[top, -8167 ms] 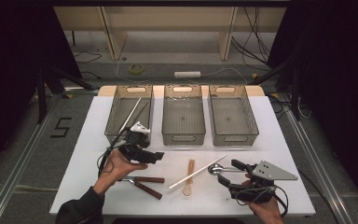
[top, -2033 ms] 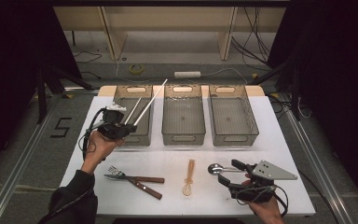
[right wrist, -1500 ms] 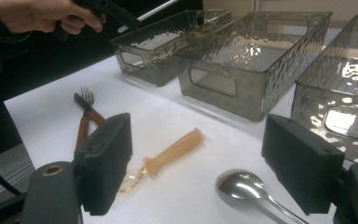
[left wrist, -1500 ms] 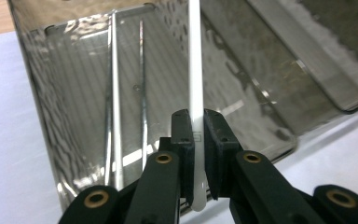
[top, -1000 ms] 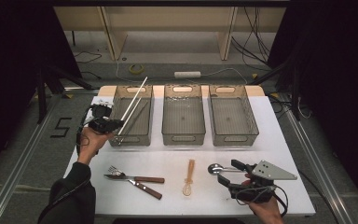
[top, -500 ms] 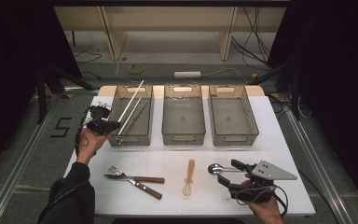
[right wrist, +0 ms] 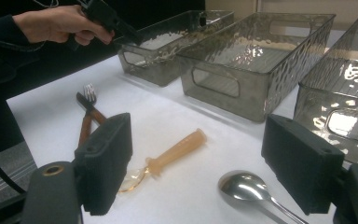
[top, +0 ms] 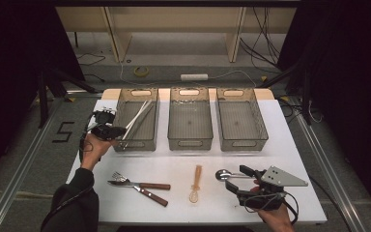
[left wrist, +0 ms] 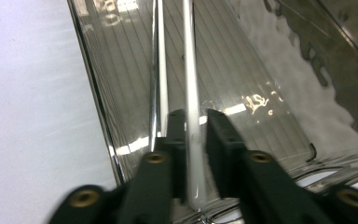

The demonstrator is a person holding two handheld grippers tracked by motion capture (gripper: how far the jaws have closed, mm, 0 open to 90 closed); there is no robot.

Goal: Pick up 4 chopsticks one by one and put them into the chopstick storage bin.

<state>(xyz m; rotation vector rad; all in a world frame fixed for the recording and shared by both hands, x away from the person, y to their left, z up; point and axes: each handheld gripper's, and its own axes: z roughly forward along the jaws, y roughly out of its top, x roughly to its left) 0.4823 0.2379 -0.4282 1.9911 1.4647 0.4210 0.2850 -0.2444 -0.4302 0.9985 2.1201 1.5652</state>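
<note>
My left gripper [top: 118, 131] sits at the near left corner of the left bin [top: 135, 144], shut on a long white stick [left wrist: 189, 70]. The stick slants down into that bin. A second white stick [left wrist: 161, 70] lies beside it on the bin floor. The left gripper view shows the left gripper [left wrist: 195, 126] with both jaws pressed on the held stick. My right gripper [top: 236, 178] rests at the front right of the table, open and holding nothing. A metal spoon [top: 223, 175] lies just before the right gripper [right wrist: 205, 161], with its bowl [right wrist: 242, 186] between the jaws.
Middle bin [top: 189, 142] and right bin [top: 244, 142] stand in a row beside the left one. A fork [top: 125, 182] and a wooden-handled knife [top: 147, 193] lie at the front left. A small amber spoon [top: 196, 182] lies front centre.
The left hand carried the white stick from the table's middle up to the left bin and lowered it inside, beside the other stick. The right gripper has stayed put.
</note>
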